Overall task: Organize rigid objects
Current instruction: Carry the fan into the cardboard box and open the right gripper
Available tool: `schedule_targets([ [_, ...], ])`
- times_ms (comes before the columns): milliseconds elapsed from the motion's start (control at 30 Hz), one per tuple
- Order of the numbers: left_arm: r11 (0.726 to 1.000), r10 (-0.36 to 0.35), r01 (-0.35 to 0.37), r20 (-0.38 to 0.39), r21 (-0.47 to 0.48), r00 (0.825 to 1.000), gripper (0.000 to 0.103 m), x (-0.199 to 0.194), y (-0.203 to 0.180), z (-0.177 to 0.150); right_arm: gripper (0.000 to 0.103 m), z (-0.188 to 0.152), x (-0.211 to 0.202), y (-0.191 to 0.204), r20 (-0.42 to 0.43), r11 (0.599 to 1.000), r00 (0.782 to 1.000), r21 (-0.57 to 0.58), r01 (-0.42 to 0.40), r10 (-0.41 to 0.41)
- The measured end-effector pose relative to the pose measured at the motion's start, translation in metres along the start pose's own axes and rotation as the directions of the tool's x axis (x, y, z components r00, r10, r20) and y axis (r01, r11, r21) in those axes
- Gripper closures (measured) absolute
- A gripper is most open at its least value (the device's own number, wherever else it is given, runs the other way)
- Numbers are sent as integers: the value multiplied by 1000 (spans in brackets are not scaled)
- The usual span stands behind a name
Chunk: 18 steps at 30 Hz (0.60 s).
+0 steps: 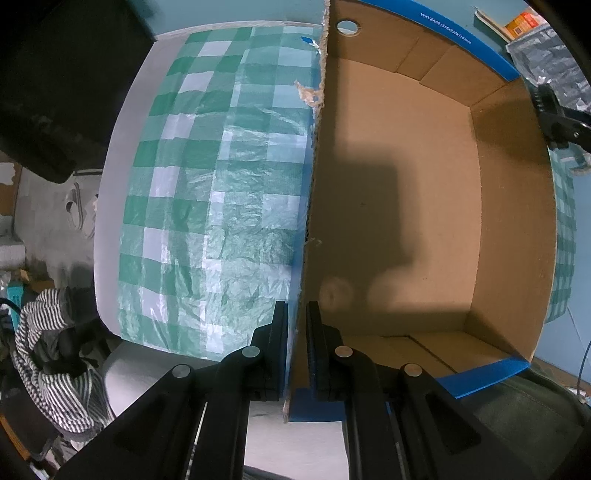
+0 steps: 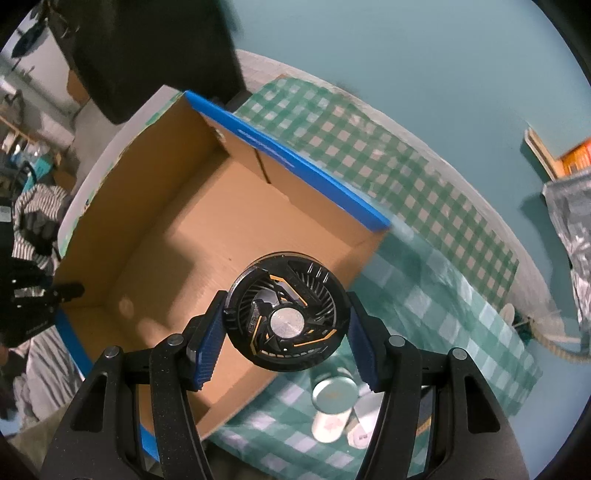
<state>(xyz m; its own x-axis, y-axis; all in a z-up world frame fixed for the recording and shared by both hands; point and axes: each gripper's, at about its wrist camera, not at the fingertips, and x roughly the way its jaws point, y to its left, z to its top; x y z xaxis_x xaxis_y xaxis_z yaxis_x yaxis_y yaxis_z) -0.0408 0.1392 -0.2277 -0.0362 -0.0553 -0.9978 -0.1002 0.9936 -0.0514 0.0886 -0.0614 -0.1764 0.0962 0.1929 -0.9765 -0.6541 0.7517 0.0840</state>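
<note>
Round table (image 1: 107, 206), pale grey top, green-white checked plastic cloth (image 1: 207, 177) over it, wrinkled, glossy under overhead light. Teal wall (image 2: 406, 55) behind table. Large black block (image 2: 147, 55) at far-left edge, identity unclear. Striped grey-white fabric (image 1: 48, 350) heaped below table's left side. Grey concrete-looking floor (image 1: 48, 206), cluttered. Crinkled silver bag (image 2: 576, 229) and orange-fronted packet (image 1: 522, 22) at right, against wall. Lighting dim, cool.

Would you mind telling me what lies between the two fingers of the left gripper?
The cardboard box's side wall stands between the left gripper's fingers, which are shut on it, near a blue-taped corner. The left wrist view shows this.
</note>
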Motion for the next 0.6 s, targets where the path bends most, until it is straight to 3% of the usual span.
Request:
schedule_targets([
  [600,999,4,-5,-14,-43,1000,94,9,12,-10,42,3,51,14,-141,997,990,-69,-13,3],
])
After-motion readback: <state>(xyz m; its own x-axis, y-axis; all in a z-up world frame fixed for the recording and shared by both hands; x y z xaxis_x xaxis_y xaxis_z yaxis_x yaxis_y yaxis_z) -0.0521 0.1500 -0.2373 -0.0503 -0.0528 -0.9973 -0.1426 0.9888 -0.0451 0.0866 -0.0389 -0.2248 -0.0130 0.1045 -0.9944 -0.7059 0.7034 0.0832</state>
